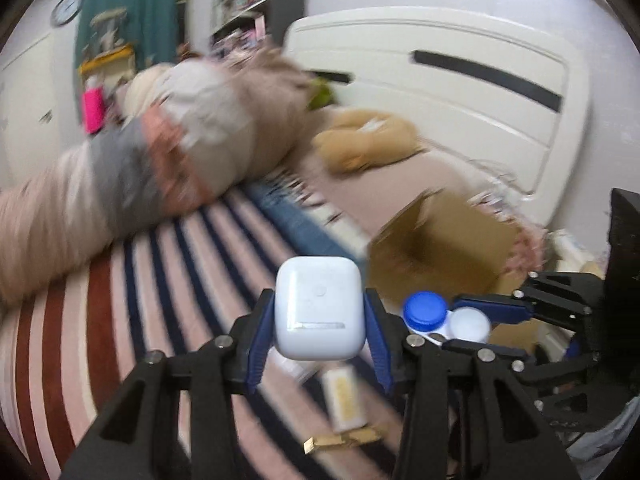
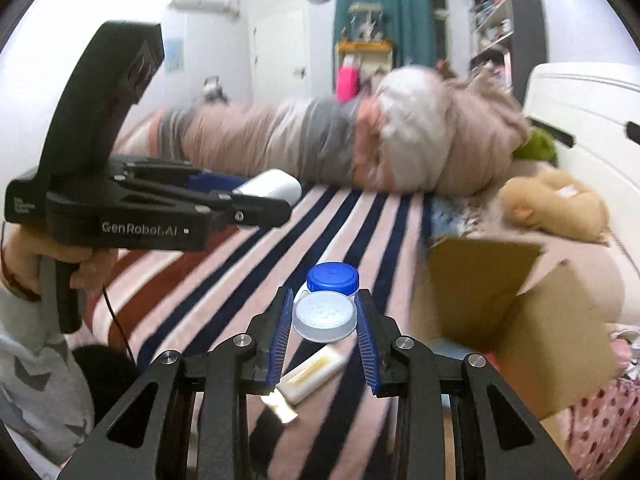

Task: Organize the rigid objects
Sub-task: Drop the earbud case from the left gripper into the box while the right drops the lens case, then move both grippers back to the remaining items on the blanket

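Observation:
My left gripper (image 1: 320, 320) is shut on a white earbuds case (image 1: 319, 308) and holds it above the striped bed cover (image 1: 160, 280). It also shows from the side in the right wrist view (image 2: 272, 196), with the case (image 2: 272, 188) at its tip. My right gripper (image 2: 323, 316) is shut on a contact lens case (image 2: 325, 312) with one blue cap (image 2: 332, 277) and one white cap; in the left wrist view it sits to the right (image 1: 448, 320). An open cardboard box (image 2: 504, 300) stands on the bed to the right, also seen in the left wrist view (image 1: 440, 240).
A small white and yellow flat box (image 2: 312, 372) and a gold clip (image 2: 280, 410) lie on the bed cover under the grippers. A bundled blanket (image 2: 340, 144) and a tan plush toy (image 2: 560, 200) lie farther back. A white headboard (image 1: 460, 92) stands behind.

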### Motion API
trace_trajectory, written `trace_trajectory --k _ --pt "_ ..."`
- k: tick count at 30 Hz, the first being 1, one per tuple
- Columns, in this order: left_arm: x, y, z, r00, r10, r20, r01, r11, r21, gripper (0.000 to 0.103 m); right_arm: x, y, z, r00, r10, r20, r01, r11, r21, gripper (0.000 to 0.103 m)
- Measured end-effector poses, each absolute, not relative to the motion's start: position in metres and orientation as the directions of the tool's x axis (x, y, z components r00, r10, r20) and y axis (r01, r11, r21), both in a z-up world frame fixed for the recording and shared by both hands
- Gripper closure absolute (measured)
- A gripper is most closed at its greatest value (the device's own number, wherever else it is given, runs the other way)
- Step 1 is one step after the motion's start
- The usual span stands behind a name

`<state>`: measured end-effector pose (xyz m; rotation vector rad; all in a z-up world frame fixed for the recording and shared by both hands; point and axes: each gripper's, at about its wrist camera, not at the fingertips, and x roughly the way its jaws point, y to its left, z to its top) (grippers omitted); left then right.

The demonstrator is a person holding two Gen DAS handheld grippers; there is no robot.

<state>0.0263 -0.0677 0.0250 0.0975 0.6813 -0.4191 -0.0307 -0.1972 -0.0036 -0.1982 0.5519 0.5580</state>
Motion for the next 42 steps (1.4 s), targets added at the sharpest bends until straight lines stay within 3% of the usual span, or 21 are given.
trace_trajectory --k 3,6,16,18,21,28,31,42 --pt "0.038 -0.119 0.044 0.665 -0.406 -0.627 0.490 0.870 -0.043 0.063 -0.027 -0.237 0.013 0.766 0.395 -0.507 -0.476 0.879 -0.035 0.076" --pt "0.055 -0.165 0.043 0.615 -0.434 -0.658 0.552 0.833 -0.034 0.063 -0.010 -0.279 0.010 0.782 0.321 -0.535 -0.392 0.920 -0.021 0.076" --pt "0.096 -0.243 -0.012 0.492 -0.351 -0.797 0.584 0.812 0.003 0.063 0.028 -0.326 -0.032 0.734 0.229 -0.639 -0.326 0.945 -0.036 0.075" --pt "0.101 -0.246 -0.019 0.478 -0.337 -0.811 0.584 0.812 0.007 0.063 0.030 -0.333 -0.038 0.724 0.239 -0.648 -0.329 0.944 -0.019 0.074" --pt "0.105 -0.250 -0.026 0.475 -0.323 -0.819 0.578 0.816 0.014 0.063 0.036 -0.341 -0.043 0.720 0.256 -0.645 -0.330 0.944 0.006 0.065" --pt "0.107 -0.247 -0.024 0.490 -0.308 -0.816 0.567 0.823 0.030 0.063 0.037 -0.343 -0.044 0.714 0.278 -0.643 -0.341 0.940 0.028 0.062" --pt "0.102 -0.239 -0.019 0.503 -0.313 -0.806 0.557 0.830 0.026 0.055 0.035 -0.340 -0.042 0.715 0.287 -0.638 -0.347 0.937 0.033 0.050" --pt "0.062 -0.154 0.014 0.618 -0.286 -0.733 0.437 0.899 0.018 0.035 0.014 -0.300 -0.022 0.714 0.339 -0.613 -0.424 0.906 0.007 0.049"
